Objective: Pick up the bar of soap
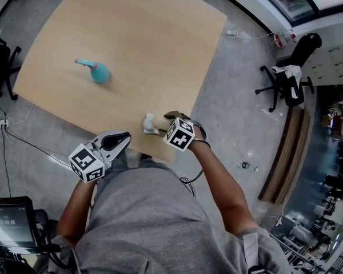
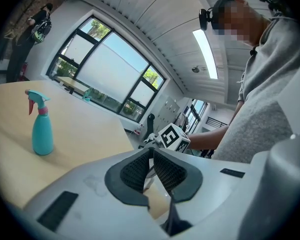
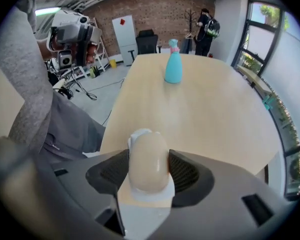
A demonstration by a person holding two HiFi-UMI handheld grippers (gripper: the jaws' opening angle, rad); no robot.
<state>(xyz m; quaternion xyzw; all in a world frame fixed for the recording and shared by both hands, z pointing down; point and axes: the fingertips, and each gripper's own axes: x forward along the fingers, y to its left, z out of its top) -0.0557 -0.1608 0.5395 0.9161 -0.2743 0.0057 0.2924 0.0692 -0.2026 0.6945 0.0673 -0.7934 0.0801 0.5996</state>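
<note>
Cream-coloured bar of soap [image 3: 148,154] is clenched by the right claw [image 3: 149,171] at the desk [image 3: 205,104] edge; a lift seems called for next (left claw [image 2: 152,165] pinched together, empty).

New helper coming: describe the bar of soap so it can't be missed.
Start at the wooden table. At its near edge the right tool grips the bar of soap. It is cream and rounded, unlike the teal spray bottle farther in.
</note>
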